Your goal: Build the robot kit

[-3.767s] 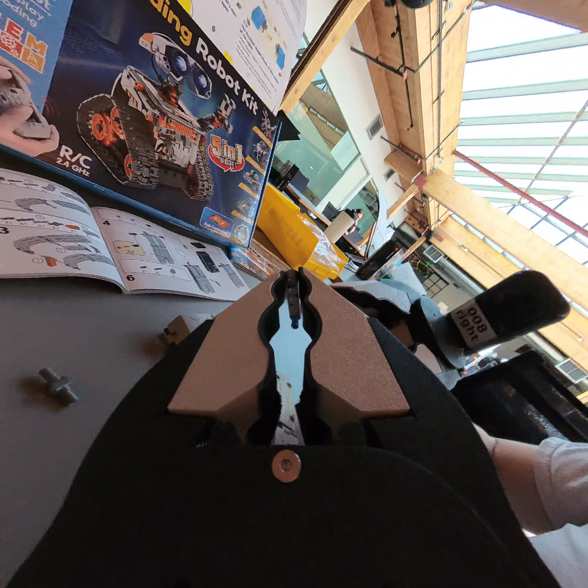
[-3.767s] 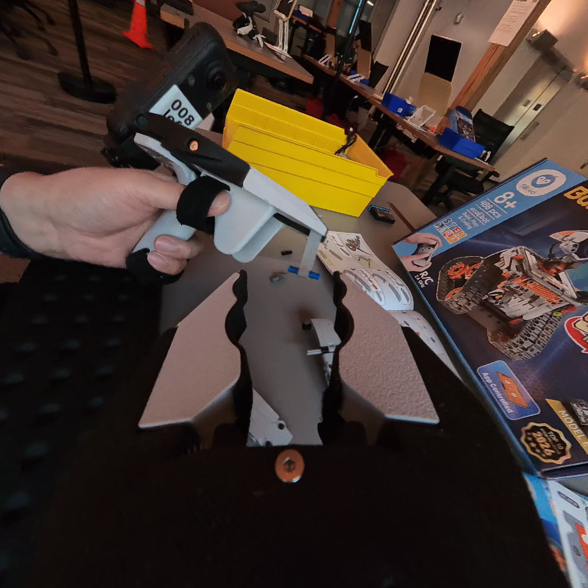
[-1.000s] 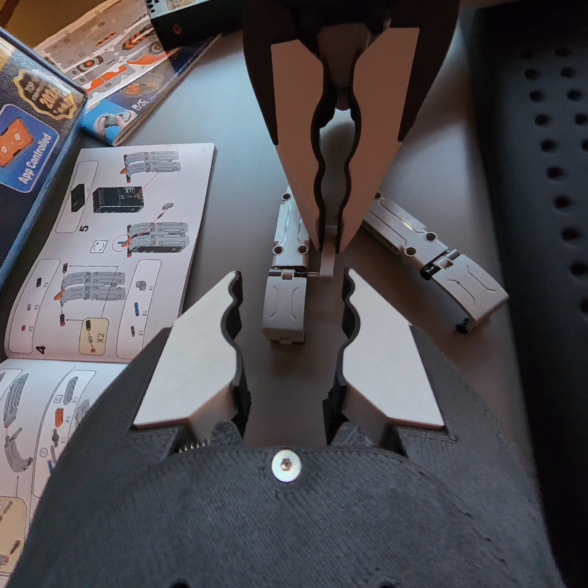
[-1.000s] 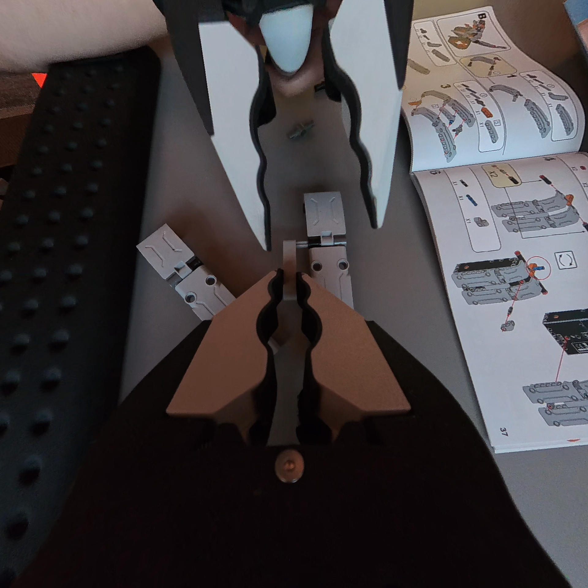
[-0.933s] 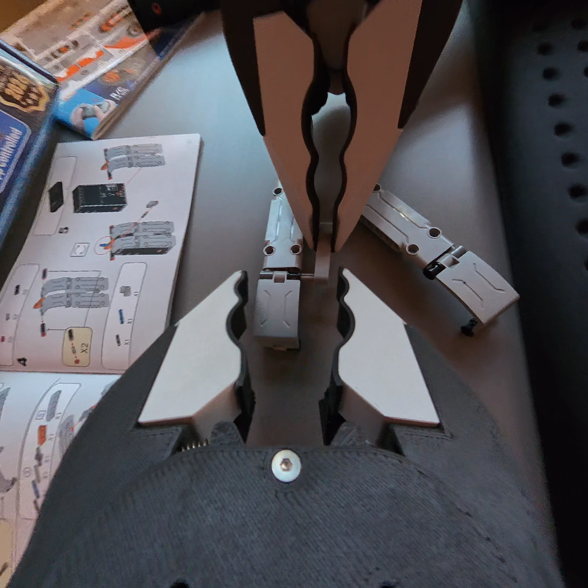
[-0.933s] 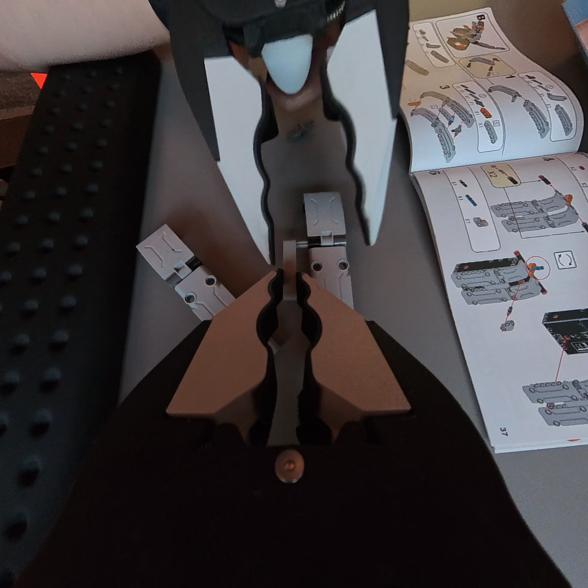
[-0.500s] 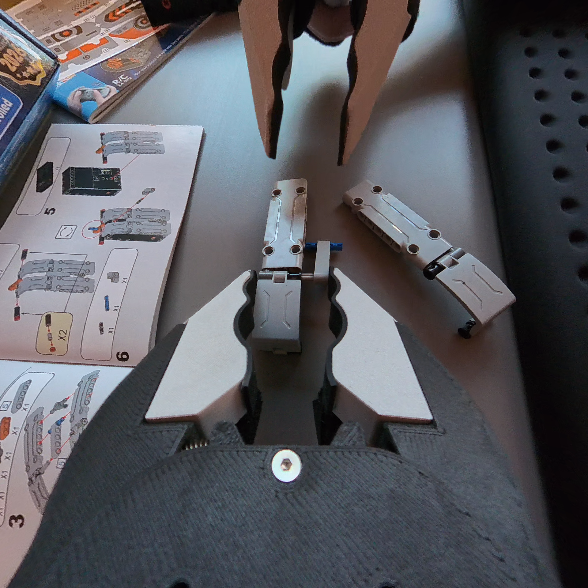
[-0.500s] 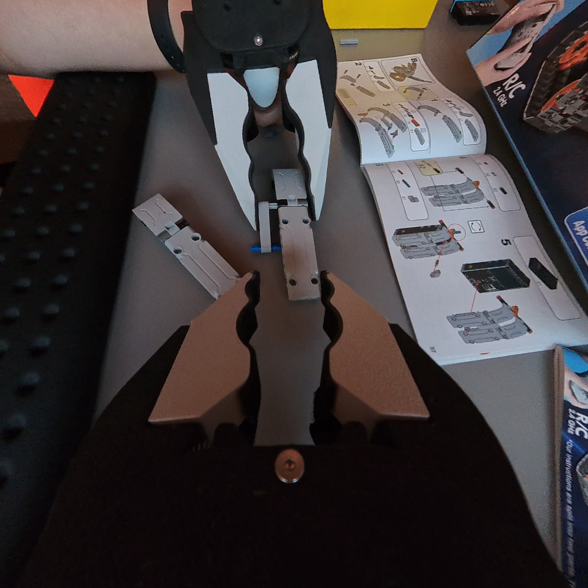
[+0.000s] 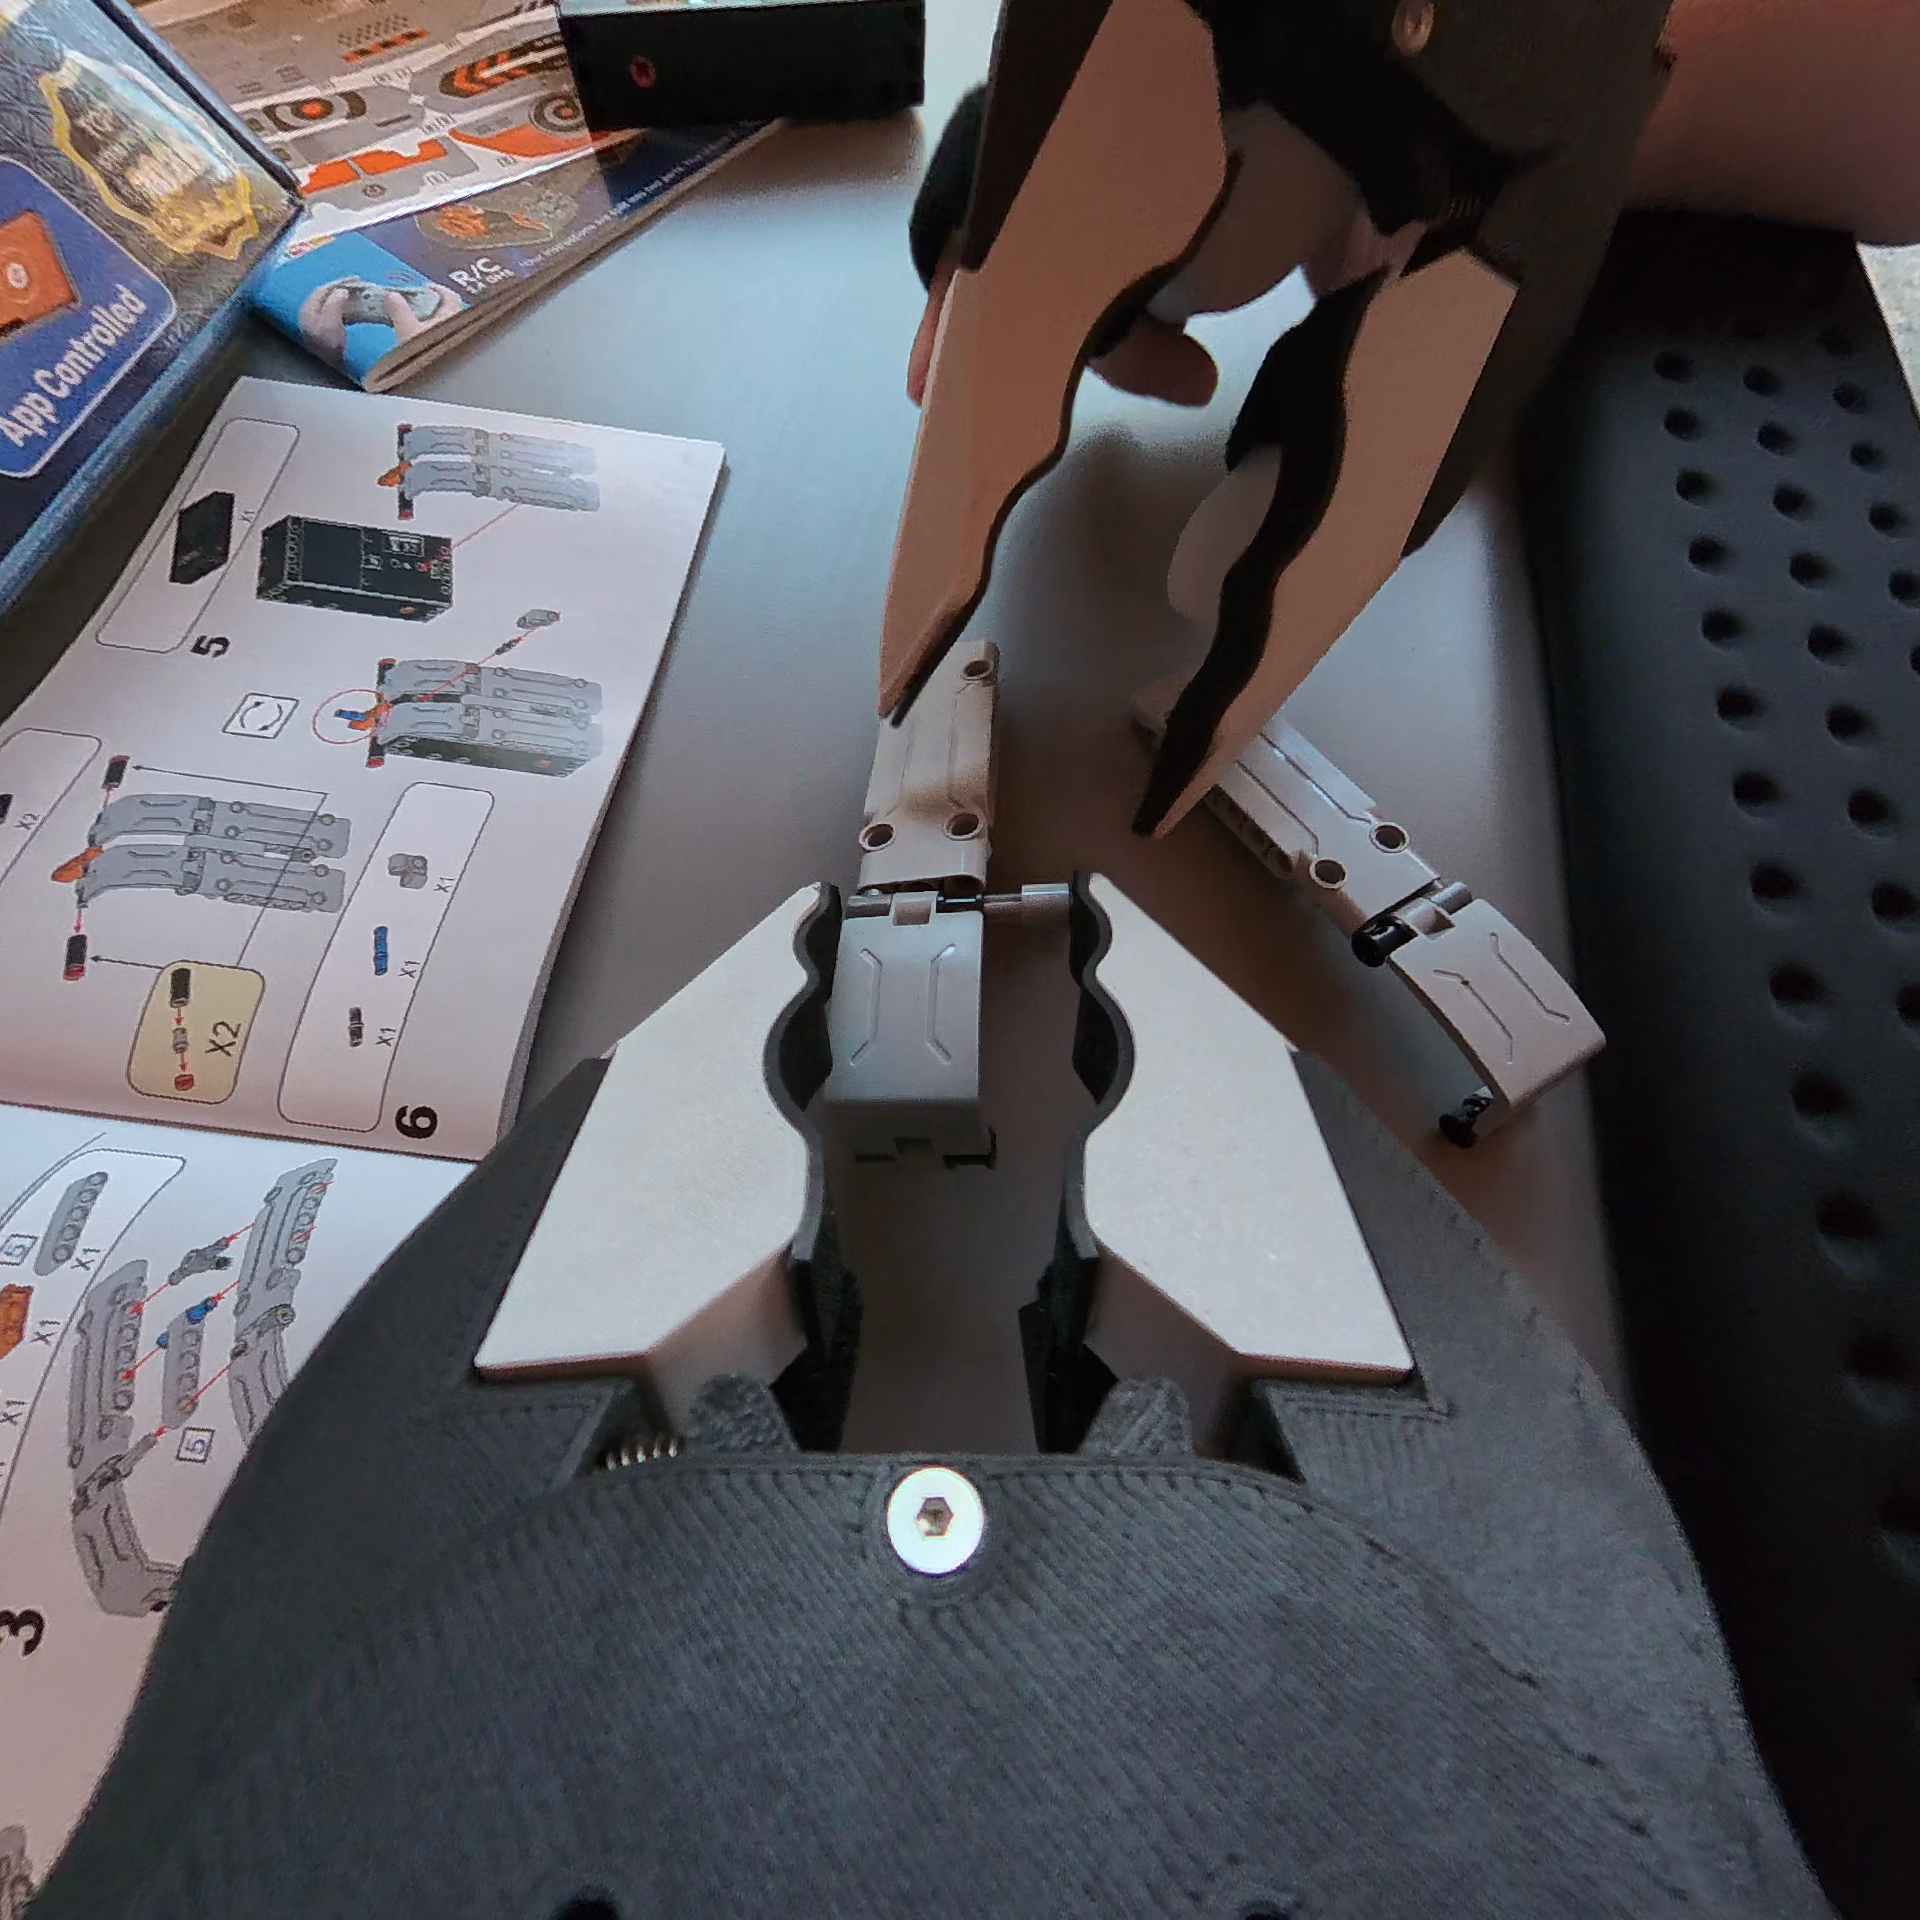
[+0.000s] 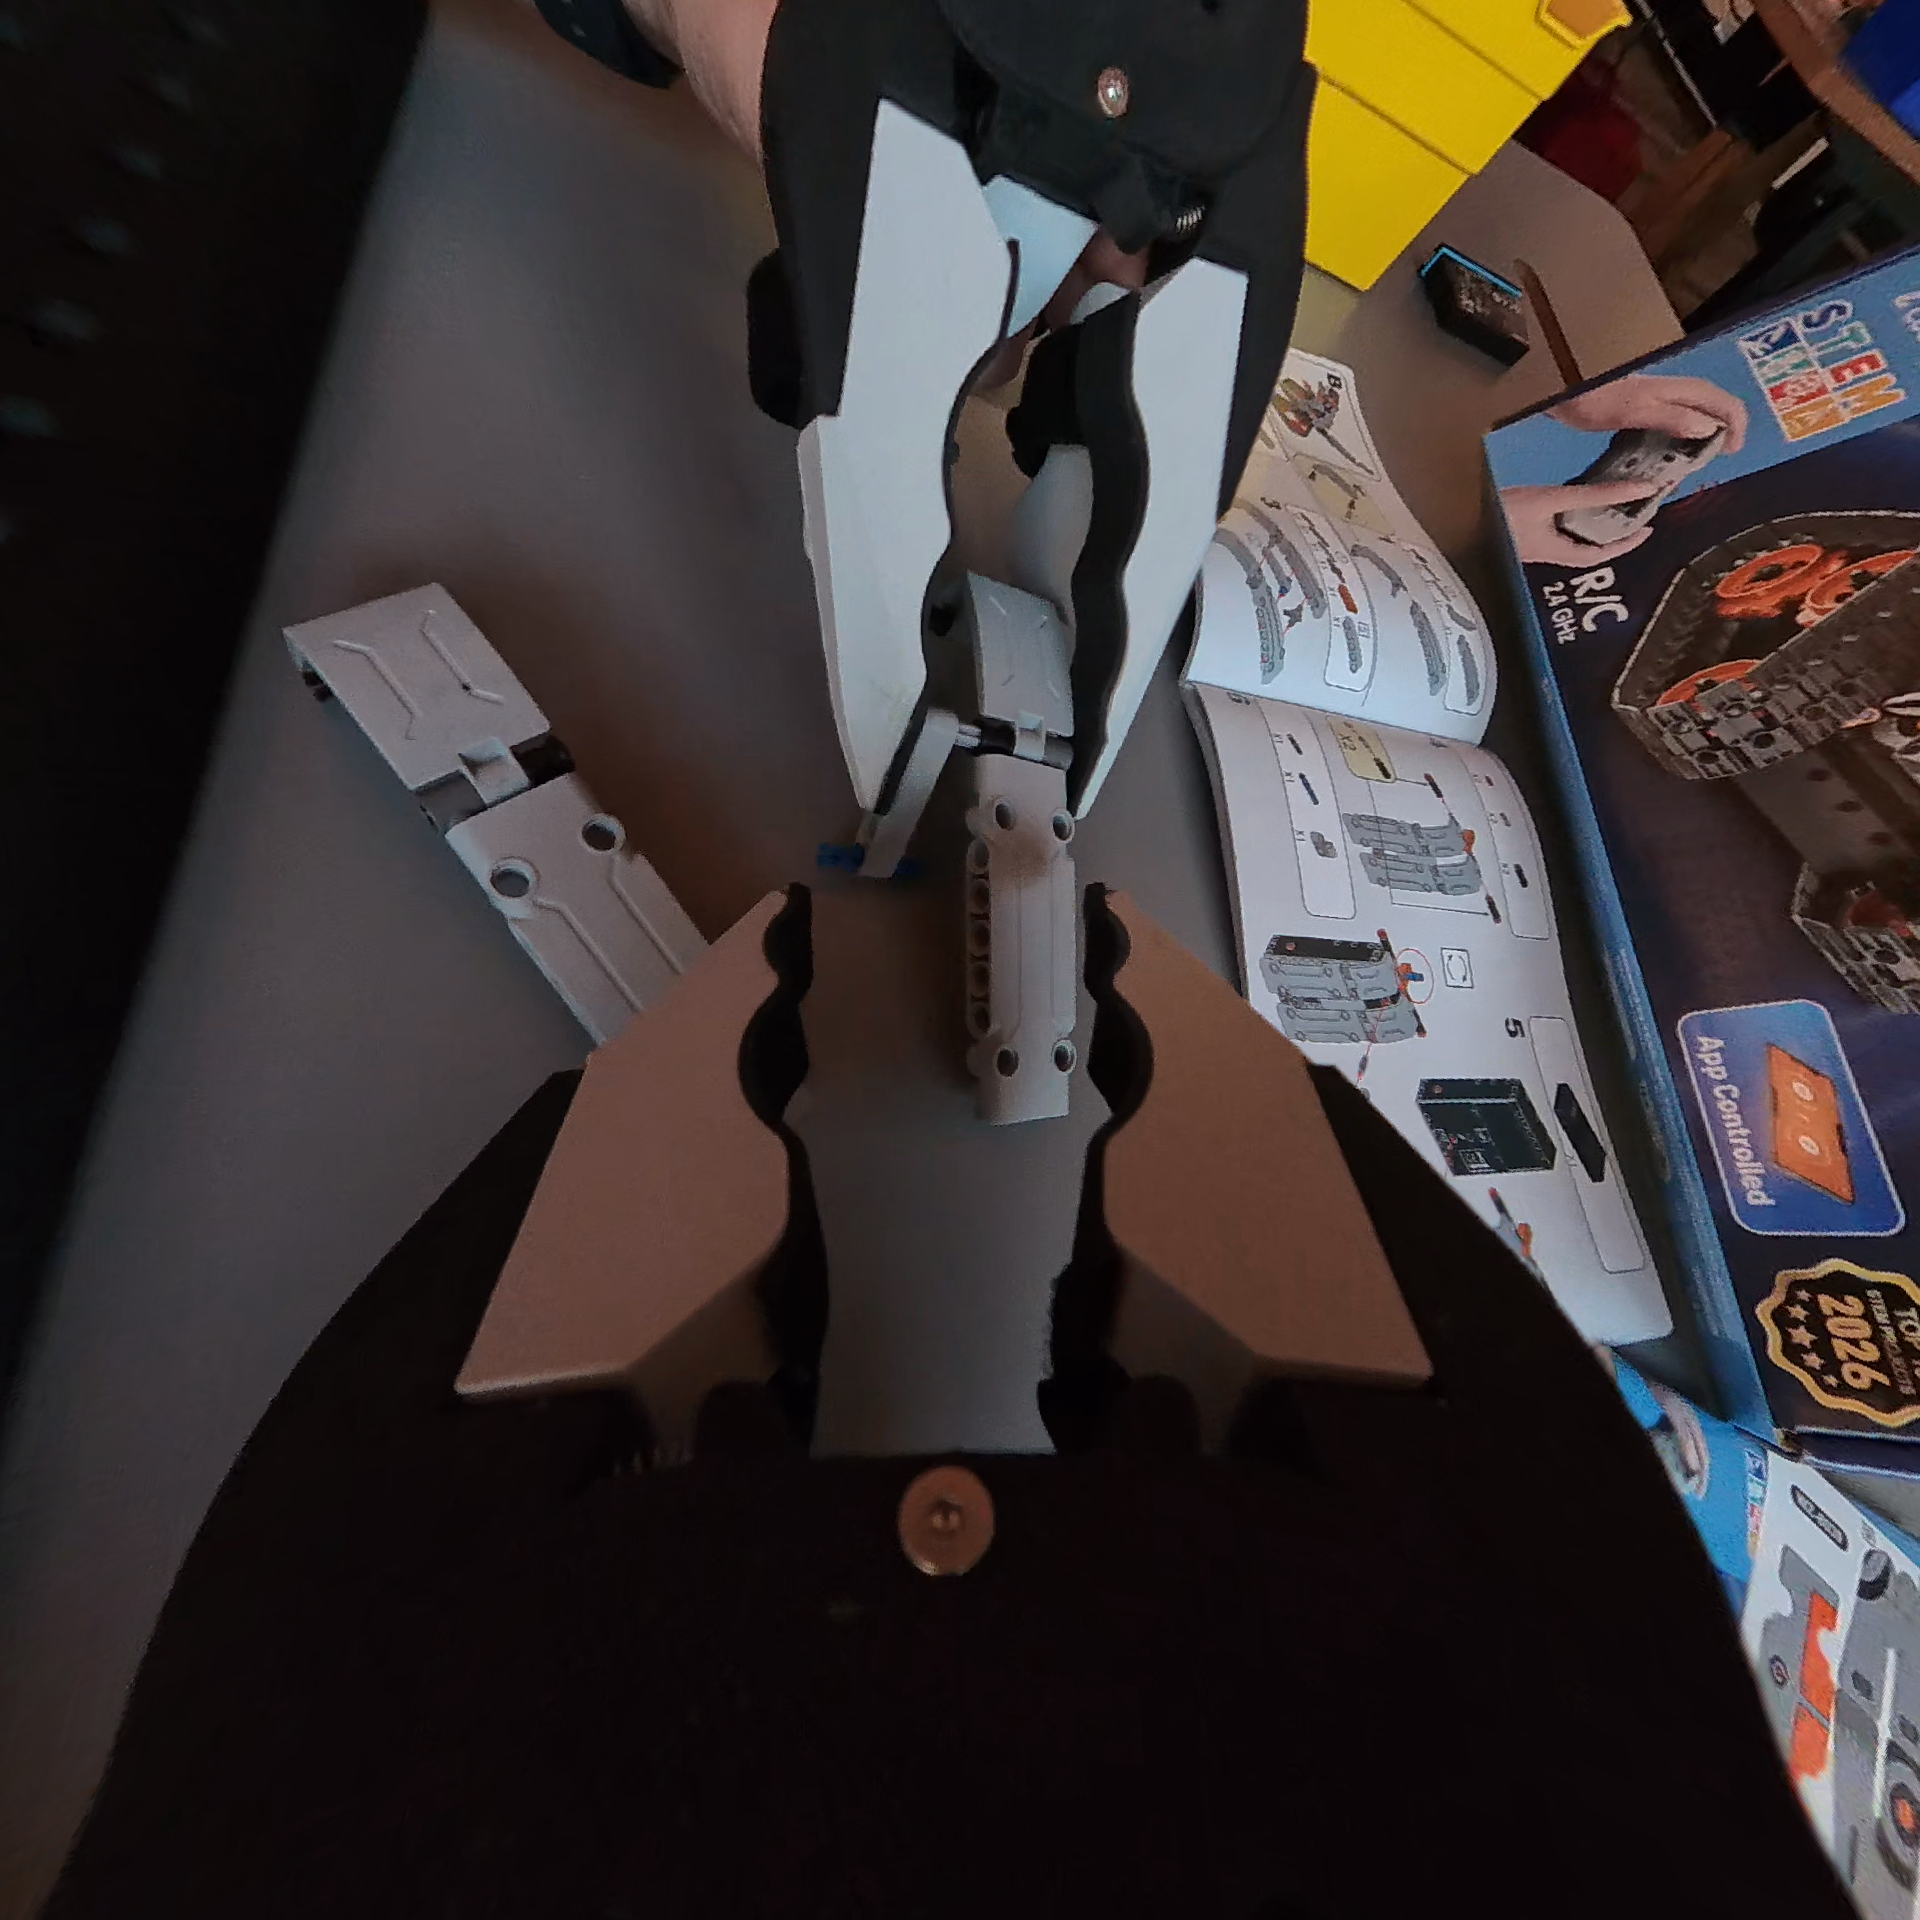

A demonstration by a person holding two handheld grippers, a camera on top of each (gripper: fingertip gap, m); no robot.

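Observation:
A grey hinged panel (image 9: 904,1029) lies on the grey table. My left gripper (image 9: 954,899) has its jaws against both sides of the panel's curved end and hinge axle, shut on it. A thin grey beam (image 10: 904,790) with a blue pin (image 10: 831,854) hangs from that axle. My right gripper (image 10: 940,904) is open, its fingers on either side of the panel's flat end (image 10: 1023,977) without gripping it. It also shows in the left wrist view (image 9: 1023,764), coming in from above. A second hinged panel (image 9: 1455,966) lies loose to the side.
An open instruction booklet (image 9: 343,727) lies beside the panels, with a blue kit box (image 10: 1766,831) behind it. A black perforated mat (image 9: 1766,727) borders the other side. A yellow bin (image 10: 1403,135) and a small black block (image 9: 738,52) stand farther back. The grippers are tip to tip, or close to it.
The right gripper let go of the thin beam, drew back, and has come in again, open, over the panel's flat end. The left gripper moved forward and closed around the curved end.

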